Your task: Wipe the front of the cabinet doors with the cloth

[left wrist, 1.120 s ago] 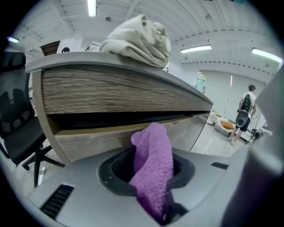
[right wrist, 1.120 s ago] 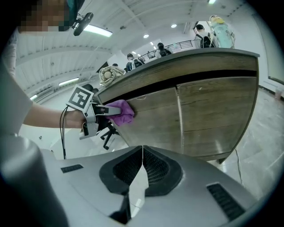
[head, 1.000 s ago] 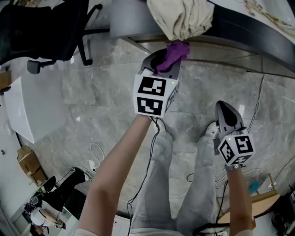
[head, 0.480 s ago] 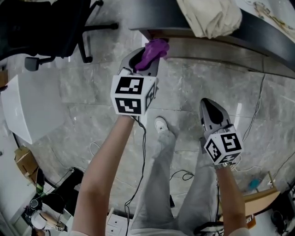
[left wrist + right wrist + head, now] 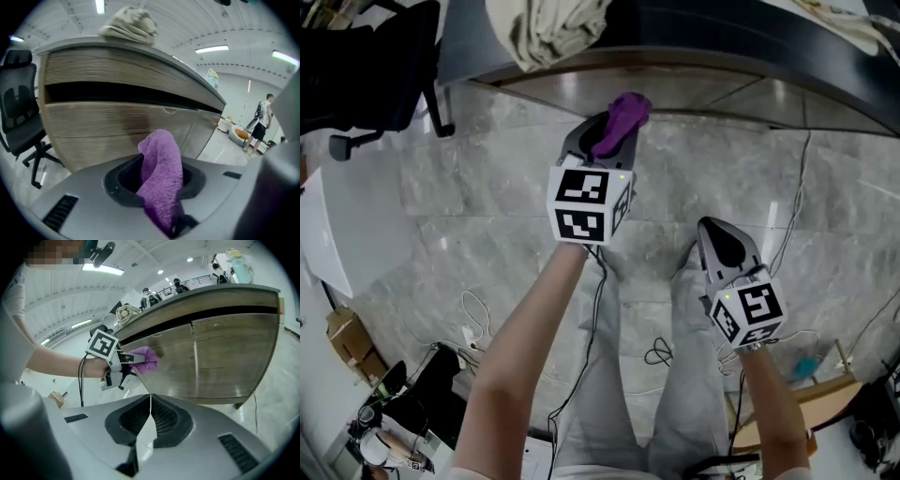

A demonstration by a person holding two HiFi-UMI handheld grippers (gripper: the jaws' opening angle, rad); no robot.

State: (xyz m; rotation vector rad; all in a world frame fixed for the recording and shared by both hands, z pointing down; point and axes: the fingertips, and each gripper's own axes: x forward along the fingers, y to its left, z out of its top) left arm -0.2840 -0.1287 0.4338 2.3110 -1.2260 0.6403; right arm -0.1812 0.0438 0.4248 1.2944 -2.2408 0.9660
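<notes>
The left gripper [image 5: 600, 150] has its jaws closed on a purple cloth [image 5: 161, 168]. The cloth sticks out past the tips toward the wooden cabinet doors [image 5: 225, 357]; whether it touches them is unclear. The right gripper [image 5: 150, 414], jaws pressed together and empty, hangs farther back from the cabinet. A grey stone floor [image 5: 469, 206] lies below the cabinet. A beige bundle [image 5: 129, 27] sits on top, and an office chair [image 5: 18, 108] stands beside it, partly cut off.
</notes>
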